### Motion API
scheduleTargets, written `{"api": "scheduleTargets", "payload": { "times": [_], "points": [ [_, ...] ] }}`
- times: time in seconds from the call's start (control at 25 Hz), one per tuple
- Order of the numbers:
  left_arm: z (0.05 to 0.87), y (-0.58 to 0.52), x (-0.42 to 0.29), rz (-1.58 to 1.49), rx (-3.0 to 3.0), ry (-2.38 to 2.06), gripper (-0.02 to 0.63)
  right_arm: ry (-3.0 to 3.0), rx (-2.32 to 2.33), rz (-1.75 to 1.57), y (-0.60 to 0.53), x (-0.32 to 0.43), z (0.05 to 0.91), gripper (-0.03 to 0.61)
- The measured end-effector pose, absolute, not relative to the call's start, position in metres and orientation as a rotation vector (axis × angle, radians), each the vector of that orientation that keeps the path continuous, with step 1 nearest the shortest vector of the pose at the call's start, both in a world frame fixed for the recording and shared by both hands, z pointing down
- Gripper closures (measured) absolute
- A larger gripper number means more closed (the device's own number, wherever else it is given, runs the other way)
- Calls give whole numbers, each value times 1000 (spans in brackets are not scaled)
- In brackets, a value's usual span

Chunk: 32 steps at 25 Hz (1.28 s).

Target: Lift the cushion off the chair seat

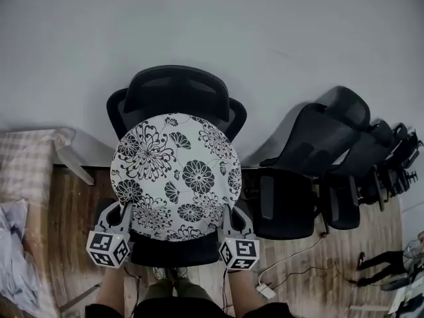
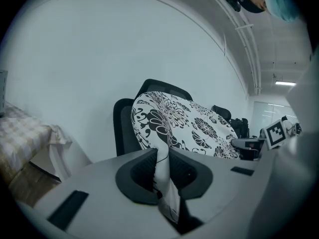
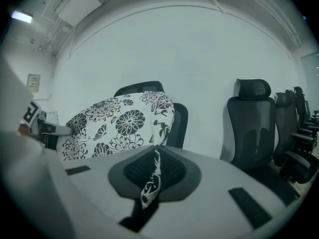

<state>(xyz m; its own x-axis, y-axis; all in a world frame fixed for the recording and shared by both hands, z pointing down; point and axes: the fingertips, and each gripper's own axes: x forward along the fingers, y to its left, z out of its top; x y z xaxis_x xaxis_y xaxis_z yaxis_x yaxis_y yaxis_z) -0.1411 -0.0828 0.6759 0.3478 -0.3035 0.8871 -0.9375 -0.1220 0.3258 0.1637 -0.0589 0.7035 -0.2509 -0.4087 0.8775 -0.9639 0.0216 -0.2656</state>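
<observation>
Left claw and right claw each clamp the floral cushion, tilted above the chair seat; lift seems underway, next raise it clear.

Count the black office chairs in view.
4: one black mesh office chair behind the round black-and-white floral cushion; second chair, third chair, fourth chair lined up to its right. More may hide beyond the fourth.

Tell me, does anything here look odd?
Only the flowered cushion: it stands tilted before the chair back, its near edge pinched by the left tongs and right tongs. Nothing looks spilled or damaged.
</observation>
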Motion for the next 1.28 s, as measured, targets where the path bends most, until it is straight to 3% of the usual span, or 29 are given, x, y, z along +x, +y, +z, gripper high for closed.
{"api": "scheduleTargets", "payload": {
  "times": [1.28],
  "points": [
    [692,-75,-142,683,1818,-1201,569,-1873,1510,1003,-58,163,709,554]
  ]
}}
